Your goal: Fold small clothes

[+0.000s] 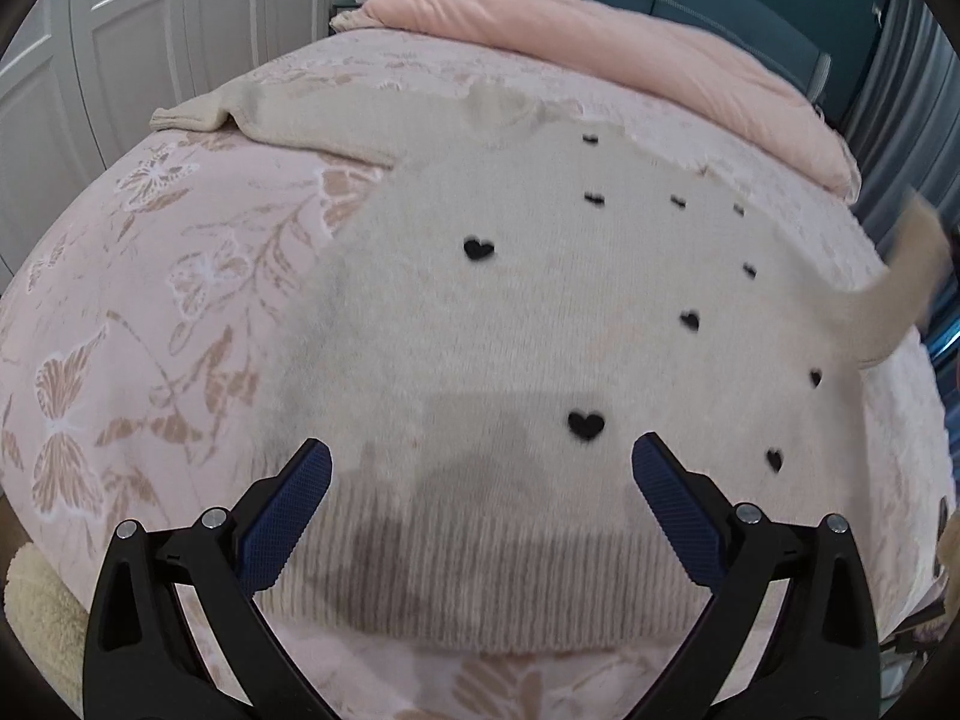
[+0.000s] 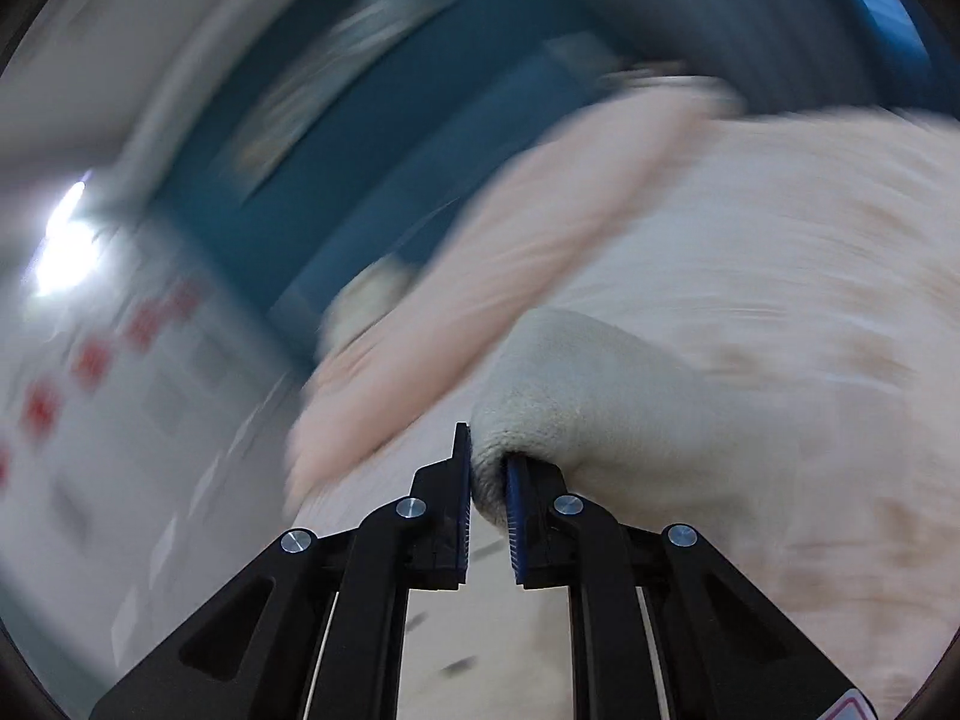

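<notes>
Barely begun: cream sweater (image 1: 510, 312) lay flat, unfolded on bed (image 1: 150, 312), right tool (image 2: 487, 480) clamped on lifted sleeve (image 2: 576, 396), left tool (image 1: 480, 468) wide, empty over hem; all folds left.

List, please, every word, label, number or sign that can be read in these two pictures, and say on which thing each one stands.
No text can be read.
Sweater: only black heart shapes, no letters.
Bedspread: only butterflies and leaves.
Red marks on the white wall: too blurred to read.
Red-edged sticker on the right gripper: cut off by the picture's edge, unreadable.
</notes>
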